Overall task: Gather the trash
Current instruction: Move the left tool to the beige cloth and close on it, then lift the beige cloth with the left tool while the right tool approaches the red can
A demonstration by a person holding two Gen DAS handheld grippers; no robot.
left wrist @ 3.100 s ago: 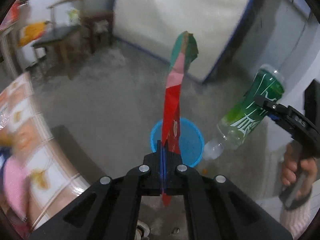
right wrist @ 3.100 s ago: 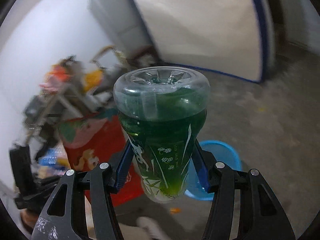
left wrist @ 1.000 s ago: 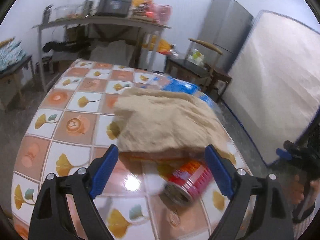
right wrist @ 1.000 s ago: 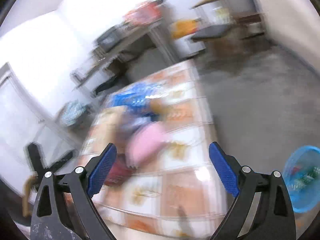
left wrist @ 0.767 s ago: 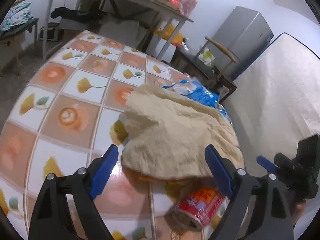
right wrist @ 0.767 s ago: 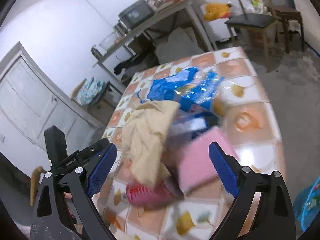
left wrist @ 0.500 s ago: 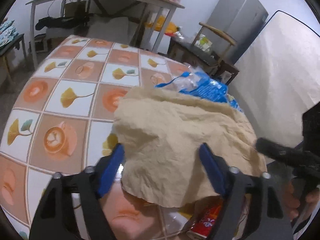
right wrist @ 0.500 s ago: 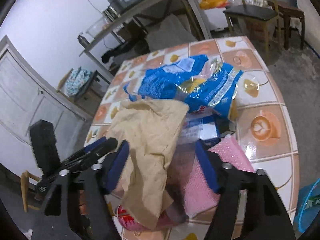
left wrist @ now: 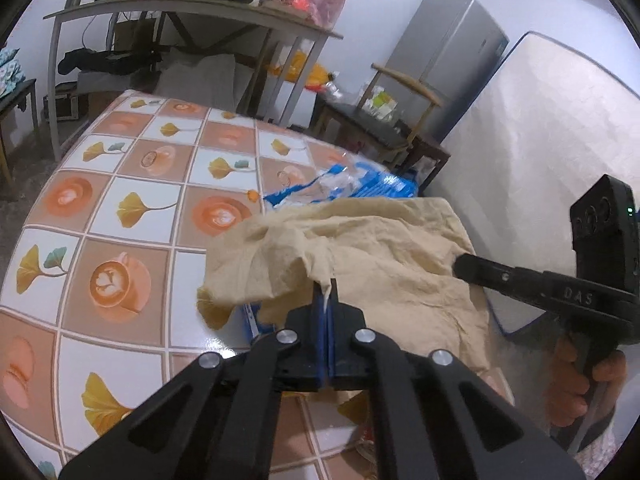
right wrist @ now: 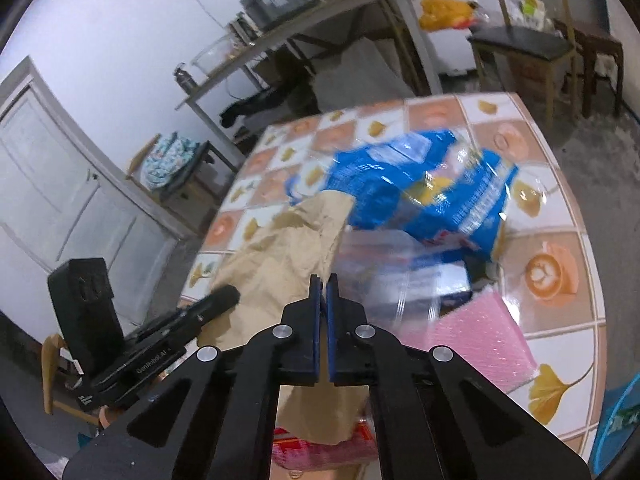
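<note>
The left gripper [left wrist: 326, 300] has just been closing and now pinches a raised fold of the tan paper [left wrist: 380, 248] between its pads, near the sheet's left side. The right gripper [right wrist: 323, 286] has also just been closing and its jaws stand together at the sheet's right edge. Whether they have caught the paper, or the clear film blurred beside it, I cannot tell.

The paper lies crumpled over other trash at the near end of the table [left wrist: 120, 208]. A thin fold tears or slips easily, so the lift is best kept slow and straight up, with both hands rising together. If the right side hangs loose, it probably needs a fresh bite further in. The sheet is light and should come away clean, but it may drag what it covers.

Beside it, from the right wrist view, lie a blue bag [right wrist: 420, 188] and a pink pad [right wrist: 480, 344]. A red can [right wrist: 296, 448] peeks from under the paper's near edge. The bin [right wrist: 616, 432] stands on the floor past the table's right corner.

The tabletop is glossy, patterned with ginkgo leaves and coffee cups. Behind it run a cluttered bench [left wrist: 180, 4], a chair [left wrist: 400, 80], a grey fridge [left wrist: 448, 52] and a mattress [left wrist: 560, 160] leaning on the wall.
</note>
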